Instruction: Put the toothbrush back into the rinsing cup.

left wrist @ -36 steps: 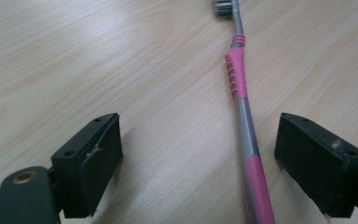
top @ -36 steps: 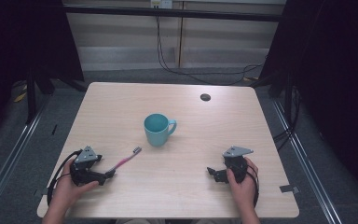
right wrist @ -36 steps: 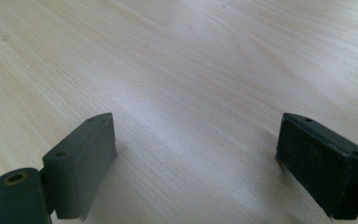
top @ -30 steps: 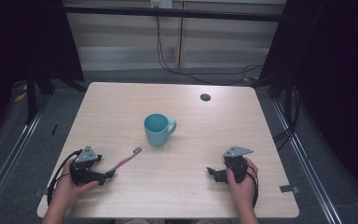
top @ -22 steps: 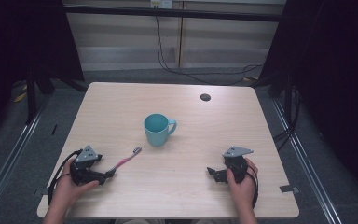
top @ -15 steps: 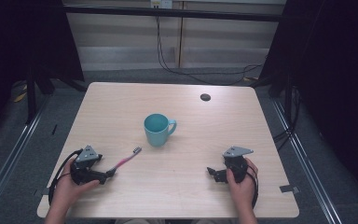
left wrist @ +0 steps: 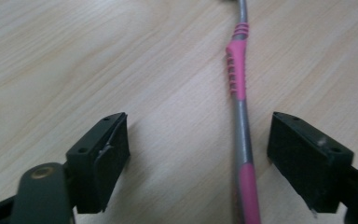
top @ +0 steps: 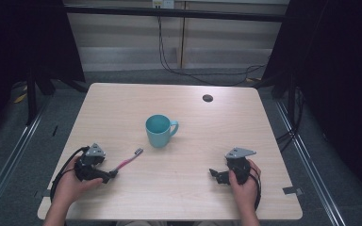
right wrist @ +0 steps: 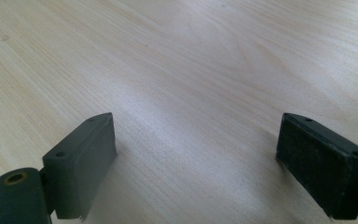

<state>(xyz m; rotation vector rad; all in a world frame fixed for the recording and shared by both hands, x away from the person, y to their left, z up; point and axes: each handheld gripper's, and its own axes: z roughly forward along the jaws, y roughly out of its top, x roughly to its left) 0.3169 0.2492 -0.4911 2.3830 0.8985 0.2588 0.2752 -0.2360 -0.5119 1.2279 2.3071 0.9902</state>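
Two grippers rest low on the near part of the table (top: 122,101), both with jaws spread wide. The left gripper (top: 109,175) straddles the handle of a pink and grey toothbrush (left wrist: 240,116), which lies flat between the jaws without touching either; that looks like lining up for a pinch. The right gripper (top: 215,174) has bare wood ahead. Farther on stands a teal mug (top: 159,131), mid-table, with open room around it.

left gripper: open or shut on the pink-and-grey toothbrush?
Open. In the left gripper view the left gripper has its jaws spread wide, with the pink-and-grey toothbrush lying on the light wooden table between them, untouched.
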